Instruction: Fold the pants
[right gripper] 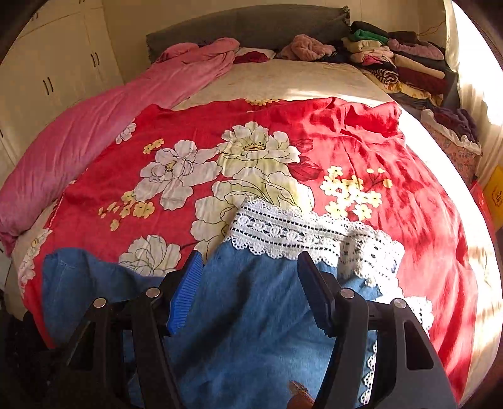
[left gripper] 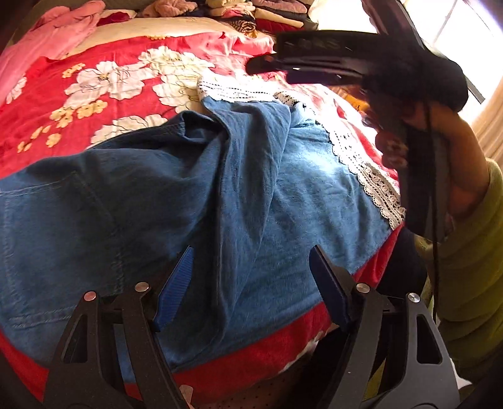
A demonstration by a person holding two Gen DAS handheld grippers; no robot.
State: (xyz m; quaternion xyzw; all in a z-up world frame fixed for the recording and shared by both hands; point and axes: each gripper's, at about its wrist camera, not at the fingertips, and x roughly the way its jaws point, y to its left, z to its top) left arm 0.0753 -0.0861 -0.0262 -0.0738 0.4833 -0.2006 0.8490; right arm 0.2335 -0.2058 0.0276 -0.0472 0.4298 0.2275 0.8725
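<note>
Clearly, the blue denim pants (left gripper: 176,201) lay spread on a red flowered bedspread (right gripper: 377,176) that covered the near part of a bed (right gripper: 283,78). Their legs ended in white lace trim (right gripper: 283,232), which pointed toward the middle of the spread, and one layer of denim was folded over another, leaving a long ridge down the cloth.

The left gripper (left gripper: 251,270) hovered over the pants with its jaws wide apart and nothing between its blue pads (left gripper: 176,283); whether the tips touched the cloth could not be told. The right gripper (right gripper: 248,283) was likewise spread wide above the lace-trimmed end of the pants, gripping nothing. In the left wrist view that right gripper (left gripper: 270,63) appeared dark and blurred over the far lace hem, held in a hand (left gripper: 452,151) with a yellow-green sleeve (left gripper: 471,251).

A pink blanket (right gripper: 94,126) lay along the left side of the bed, and piles of folded clothes (right gripper: 402,63) sat by the headboard (right gripper: 245,25).
</note>
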